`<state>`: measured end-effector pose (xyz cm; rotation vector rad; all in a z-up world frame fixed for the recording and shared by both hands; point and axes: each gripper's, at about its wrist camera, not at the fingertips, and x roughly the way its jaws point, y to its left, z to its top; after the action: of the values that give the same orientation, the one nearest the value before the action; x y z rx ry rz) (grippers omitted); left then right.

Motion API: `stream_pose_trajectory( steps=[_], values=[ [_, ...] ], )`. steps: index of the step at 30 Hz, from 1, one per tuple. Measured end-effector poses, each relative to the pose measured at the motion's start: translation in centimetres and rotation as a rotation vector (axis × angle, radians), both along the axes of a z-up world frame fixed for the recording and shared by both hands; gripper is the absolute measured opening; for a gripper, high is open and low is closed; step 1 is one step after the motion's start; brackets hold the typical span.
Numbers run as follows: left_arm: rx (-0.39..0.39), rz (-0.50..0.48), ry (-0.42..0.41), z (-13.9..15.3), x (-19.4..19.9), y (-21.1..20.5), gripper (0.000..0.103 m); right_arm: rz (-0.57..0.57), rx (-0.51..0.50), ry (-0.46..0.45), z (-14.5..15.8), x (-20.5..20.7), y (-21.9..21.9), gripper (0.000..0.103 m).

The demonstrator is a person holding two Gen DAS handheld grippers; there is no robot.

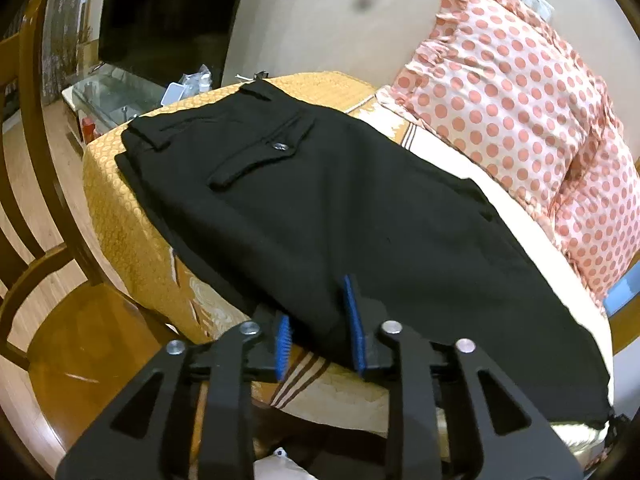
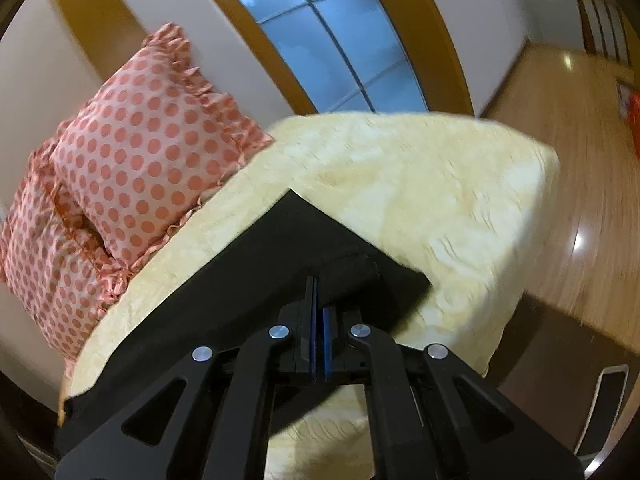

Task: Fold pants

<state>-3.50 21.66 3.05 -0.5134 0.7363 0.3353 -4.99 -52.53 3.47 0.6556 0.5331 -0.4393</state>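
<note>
Black pants (image 1: 340, 208) lie flat on a cushioned seat, waistband and buttoned back pocket (image 1: 260, 152) at the far end. My left gripper (image 1: 320, 332) is open, its blue pads (image 1: 354, 320) on either side of the pants' near edge. In the right wrist view the pants (image 2: 248, 280) lie across the cream cover. My right gripper (image 2: 319, 320) is shut on a raised fold of the black cloth near the hem end.
A pink polka-dot pillow (image 1: 520, 112) leans at the back of the seat, also in the right wrist view (image 2: 132, 168). The cover (image 1: 120, 208) is yellow patterned. A wooden chair (image 1: 48, 240) stands left. A glass table (image 1: 116, 96) with small items stands behind.
</note>
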Motion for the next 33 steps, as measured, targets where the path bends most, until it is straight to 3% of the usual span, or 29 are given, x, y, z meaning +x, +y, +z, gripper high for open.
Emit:
stream_pose_trajectory(
  steps=[4, 8, 13, 17, 19, 20, 22, 24, 27, 31, 33],
  values=[
    [-0.062, 0.019, -0.02, -0.4, -0.3, 1.0, 0.025, 0.003, 0.032, 0.002, -0.6, 0.0, -0.6, 0.002],
    [-0.038, 0.021, -0.031, -0.6, -0.9, 0.2, 0.019, 0.008, -0.014, 0.01, -0.2, 0.3, -0.4, 0.002],
    [-0.01, 0.007, -0.053, -0.5, -1.4, 0.1, 0.023, -0.006, -0.017, 0.047, -1.5, -0.2, -0.1, 0.003],
    [0.083, 0.055, -0.078, 1.2, -2.4, 0.5, 0.04, -0.05, -0.065, 0.043, -0.7, -1.7, -0.4, 0.03],
    [0.161, 0.123, -0.115, 2.5, -3.3, 0.5, 0.051, -0.125, -0.08, 0.028, -0.1, -2.9, -1.4, 0.065],
    [0.21, 0.155, -0.145, 3.4, -3.7, 0.3, 0.056, -0.152, -0.066, -0.001, 0.1, -3.5, -2.2, 0.068],
    [0.26, 0.16, -0.182, 4.4, -3.7, -0.5, 0.062, -0.154, -0.024, -0.043, 0.0, -4.0, -3.2, 0.068],
    [0.286, 0.107, -0.197, 4.9, -2.8, -1.7, 0.069, -0.149, -0.003, -0.049, -0.3, -3.7, -3.9, 0.068],
    [0.289, 0.018, -0.176, 4.5, -1.0, -3.4, 0.069, -0.133, 0.019, -0.04, -1.1, -2.9, -4.2, 0.067],
    [0.286, -0.083, -0.134, 3.1, 1.0, -5.5, 0.071, -0.067, -0.002, -0.034, -1.5, -2.0, -2.4, 0.053],
    [0.283, -0.105, -0.121, 2.3, 1.8, -5.9, 0.072, -0.047, -0.034, -0.026, -1.5, -2.1, -1.0, 0.052]
  ],
)
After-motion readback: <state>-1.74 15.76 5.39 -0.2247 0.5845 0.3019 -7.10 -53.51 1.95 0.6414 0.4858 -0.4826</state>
